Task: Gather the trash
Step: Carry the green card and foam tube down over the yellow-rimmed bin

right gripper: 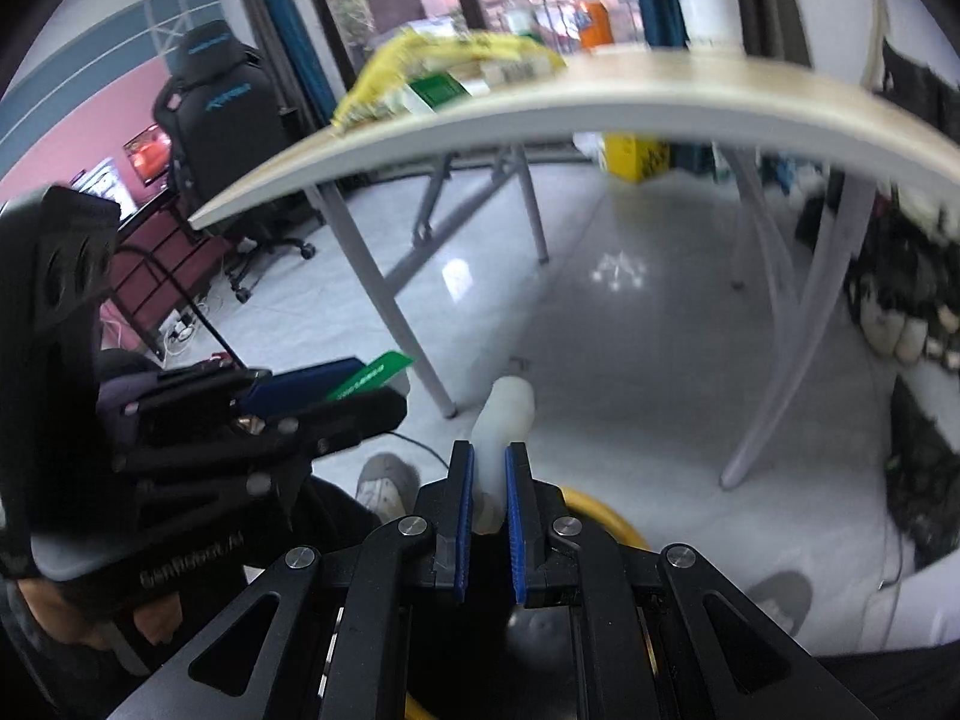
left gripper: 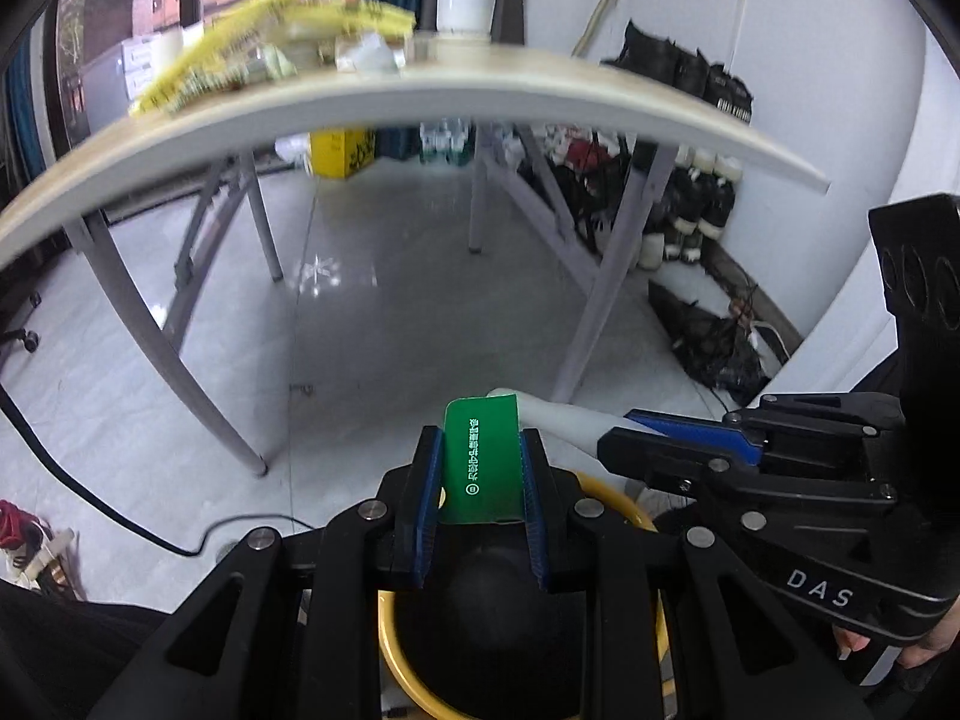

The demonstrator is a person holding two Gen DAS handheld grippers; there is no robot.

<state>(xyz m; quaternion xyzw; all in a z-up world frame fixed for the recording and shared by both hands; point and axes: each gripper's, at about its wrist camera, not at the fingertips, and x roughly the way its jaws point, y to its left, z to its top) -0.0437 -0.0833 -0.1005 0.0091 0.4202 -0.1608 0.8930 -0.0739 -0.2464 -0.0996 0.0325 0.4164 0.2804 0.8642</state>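
The left gripper is clamped on a green card package with white print, held low over a yellow-rimmed bin near the floor. Just to its right, the right gripper pinches a white plastic tube-like piece narrowly between its blue pads, above the same bin. Farther off, yellow wrappers lie on the table.

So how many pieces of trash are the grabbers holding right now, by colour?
Green: 1, the green carton in the left gripper.
White: 1, the white tube in the right gripper.
Total: 2, both over the yellow-rimmed bin.
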